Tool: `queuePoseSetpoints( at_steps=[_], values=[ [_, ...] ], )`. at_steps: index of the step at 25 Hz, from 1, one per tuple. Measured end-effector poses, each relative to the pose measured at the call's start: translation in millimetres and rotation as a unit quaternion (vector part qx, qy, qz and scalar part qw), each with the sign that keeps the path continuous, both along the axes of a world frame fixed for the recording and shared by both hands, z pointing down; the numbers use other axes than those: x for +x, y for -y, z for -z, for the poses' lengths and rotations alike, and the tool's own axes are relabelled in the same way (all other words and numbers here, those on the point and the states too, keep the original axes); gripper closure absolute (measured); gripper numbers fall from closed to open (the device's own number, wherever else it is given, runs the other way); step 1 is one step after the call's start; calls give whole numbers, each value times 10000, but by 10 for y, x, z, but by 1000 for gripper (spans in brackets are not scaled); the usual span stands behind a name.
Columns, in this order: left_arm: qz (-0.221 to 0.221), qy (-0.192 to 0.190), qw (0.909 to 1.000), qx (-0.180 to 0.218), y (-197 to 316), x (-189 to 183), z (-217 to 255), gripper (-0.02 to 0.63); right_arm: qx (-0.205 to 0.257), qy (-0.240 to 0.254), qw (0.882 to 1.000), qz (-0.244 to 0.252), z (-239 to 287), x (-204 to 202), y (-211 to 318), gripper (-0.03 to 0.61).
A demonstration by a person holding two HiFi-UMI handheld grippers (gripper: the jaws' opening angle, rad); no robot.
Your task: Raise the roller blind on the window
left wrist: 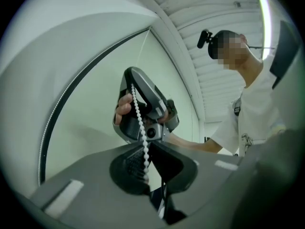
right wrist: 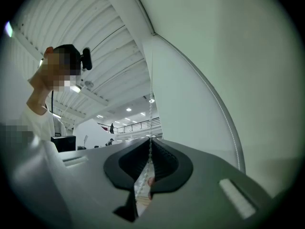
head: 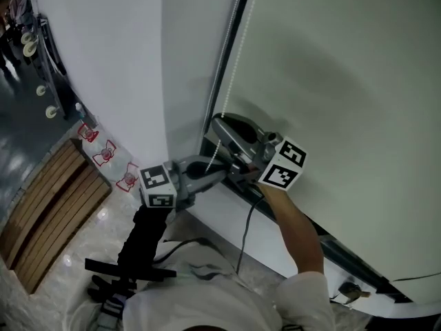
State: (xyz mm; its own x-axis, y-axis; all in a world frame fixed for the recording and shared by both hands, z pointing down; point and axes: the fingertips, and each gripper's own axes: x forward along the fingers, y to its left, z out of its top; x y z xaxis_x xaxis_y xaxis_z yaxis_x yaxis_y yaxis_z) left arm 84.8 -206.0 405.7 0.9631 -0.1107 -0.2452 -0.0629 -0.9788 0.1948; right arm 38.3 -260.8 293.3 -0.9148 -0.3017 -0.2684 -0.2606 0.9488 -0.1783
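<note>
Roller blind: pale sheet filling the right of the head view, hanging flat over the window. Its bottom edge cannot be made out in any view.

Bead chain: white, runs down along the blind's left edge beside the dark frame strip, into both grippers.

Right gripper: jaws brought together at the tips, pinched on the bead chain, which rises straight out from between them. This is the higher of the two holds.

Left gripper: jaws likewise closed, chain caught between the ribbed pads. From here the chain climbs to the other gripper just above. A slack length hangs below the pads.

Right hand: fingers wrapped round the right gripper's handle. The bare forearm reaches in from lower right.

Left arm: black sleeve, coming up from bottom centre.

The two marker cubes sit near each other, low against the white sill. A thin dark cable trails down from the right gripper.

Surroundings: white pillar left of the blind; wooden slats at lower left.
</note>
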Motion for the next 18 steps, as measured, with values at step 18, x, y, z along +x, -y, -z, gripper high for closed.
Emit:
queuePoseSetpoints(
  at_steps=[18],
  values=[
    [31,-103,9999,12,-11,-36,21,614,1088,148,9935,306,1594,-106,150,431]
  ],
)
